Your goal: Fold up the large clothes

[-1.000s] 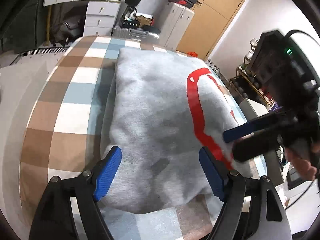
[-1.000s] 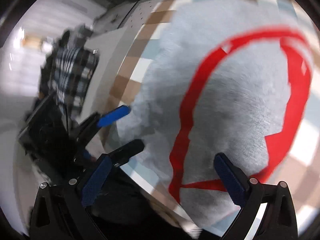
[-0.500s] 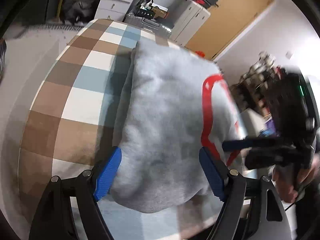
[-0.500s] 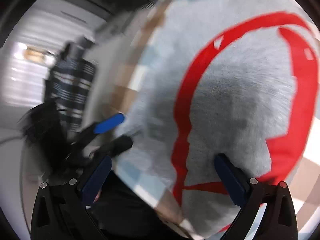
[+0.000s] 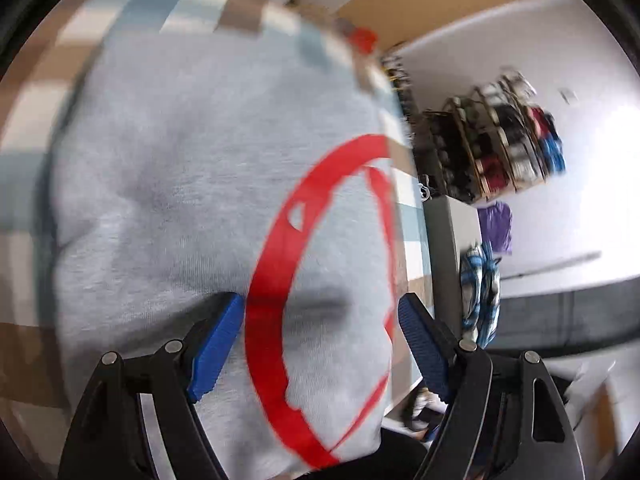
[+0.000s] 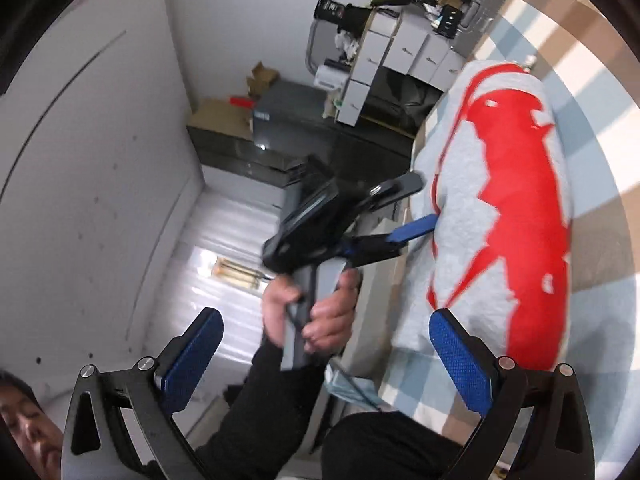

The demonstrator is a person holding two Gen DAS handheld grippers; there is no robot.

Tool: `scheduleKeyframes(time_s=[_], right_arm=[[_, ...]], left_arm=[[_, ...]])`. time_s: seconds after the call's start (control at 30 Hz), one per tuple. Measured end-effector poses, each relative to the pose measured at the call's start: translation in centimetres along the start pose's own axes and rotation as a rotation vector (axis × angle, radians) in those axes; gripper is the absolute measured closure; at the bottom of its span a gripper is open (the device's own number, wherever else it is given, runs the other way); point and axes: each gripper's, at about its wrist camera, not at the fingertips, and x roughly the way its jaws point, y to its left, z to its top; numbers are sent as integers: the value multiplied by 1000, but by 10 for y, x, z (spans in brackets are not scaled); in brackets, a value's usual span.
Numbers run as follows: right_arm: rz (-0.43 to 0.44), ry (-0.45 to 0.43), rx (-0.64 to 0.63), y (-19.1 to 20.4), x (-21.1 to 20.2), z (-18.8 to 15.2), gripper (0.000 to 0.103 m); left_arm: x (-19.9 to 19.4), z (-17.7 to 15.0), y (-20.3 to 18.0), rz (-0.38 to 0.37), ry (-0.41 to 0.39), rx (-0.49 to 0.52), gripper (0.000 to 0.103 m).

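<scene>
A folded grey sweatshirt with a red print lies on the checked bed cover. It also shows at the right of the right wrist view. My left gripper is open, just above the garment's near end over the red ring, holding nothing. It shows from the side in the right wrist view, its tips at the sweatshirt's edge. My right gripper is open and empty, drawn back off the bed; its right finger is near the garment's corner.
A shelf rack of shoes and a grey cabinet stand beside the bed. White drawer units and a dark cabinet line the wall. The person's hand and dark sleeve are close in front.
My left gripper swung right across the sweatshirt to its red print. My right gripper pulled back off the garment and turned towards the room and my left hand.
</scene>
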Motion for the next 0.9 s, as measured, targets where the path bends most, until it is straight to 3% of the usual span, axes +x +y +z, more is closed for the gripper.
scheduleKeyframes(time_s=[0.1, 0.17, 0.27, 0.3, 0.33, 0.47, 0.57, 0.73, 0.8, 0.9], right_arm=[[-39, -10, 23, -13, -4, -6, 0], [-38, 6, -7, -8, -5, -6, 0], [-21, 7, -38, -2, -9, -3, 0], [-5, 15, -38, 0, -8, -3, 0], [5, 19, -37, 1, -7, -4, 0], [18, 8, -28, 9, -6, -4, 0], [11, -10, -10, 5, -15, -7, 0], [-16, -41, -22, 4, -25, -5, 0], [-34, -48, -44, 8, -24, -5, 0], [-75, -42, -78, 17, -15, -2, 0]], left_arm=[[9, 7, 10, -42, 43, -55, 27], [14, 10, 4, -8, 80, -36, 27], [23, 15, -11, 78, 95, -16, 25], [30, 16, -17, 93, 92, -12, 19], [37, 18, -23, 85, 94, 1, 3], [50, 15, -49, 257, 72, 69, 1], [33, 13, -55, 239, 51, 40, 1], [-22, -20, -67, 208, -9, 137, 1], [-37, -36, -53, 197, -36, 142, 1], [-29, -44, -16, 194, 5, 120, 1]])
